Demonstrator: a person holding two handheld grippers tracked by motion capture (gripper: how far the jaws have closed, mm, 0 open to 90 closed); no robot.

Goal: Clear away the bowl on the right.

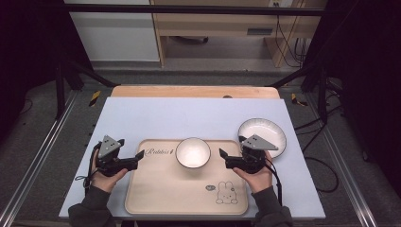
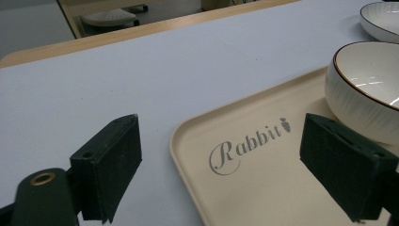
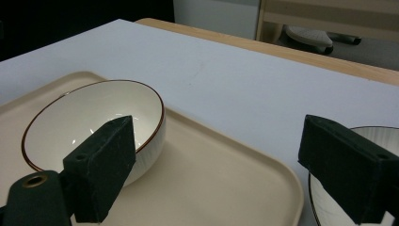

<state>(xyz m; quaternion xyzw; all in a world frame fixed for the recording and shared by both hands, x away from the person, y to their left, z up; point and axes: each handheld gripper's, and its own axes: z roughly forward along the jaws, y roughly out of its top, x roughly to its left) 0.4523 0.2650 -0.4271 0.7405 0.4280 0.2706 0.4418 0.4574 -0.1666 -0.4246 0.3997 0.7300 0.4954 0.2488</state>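
Note:
A beige tray (image 1: 179, 189) printed with "Rabbit" and a bunny drawing lies on the pale mat. A white bowl (image 1: 193, 152) with a brown rim stands on the tray's far middle. A white plate (image 1: 272, 130) with a dark rim rests on the mat beside the tray's far right corner. My left gripper (image 1: 131, 147) is open at the tray's left edge, its jaws straddling the tray corner (image 2: 263, 188) with the bowl (image 2: 362, 84) beyond the right jaw. My right gripper (image 1: 231, 146) is open at the tray's right edge, between the bowl (image 3: 84, 117) and the plate (image 3: 381, 134), holding nothing.
The lavender mat (image 1: 189, 118) covers a wooden table whose far edge (image 1: 194, 91) shows beyond it. Dark frame posts stand at both sides. A wooden desk and a chair base lie behind the table. The near half of the tray is bare.

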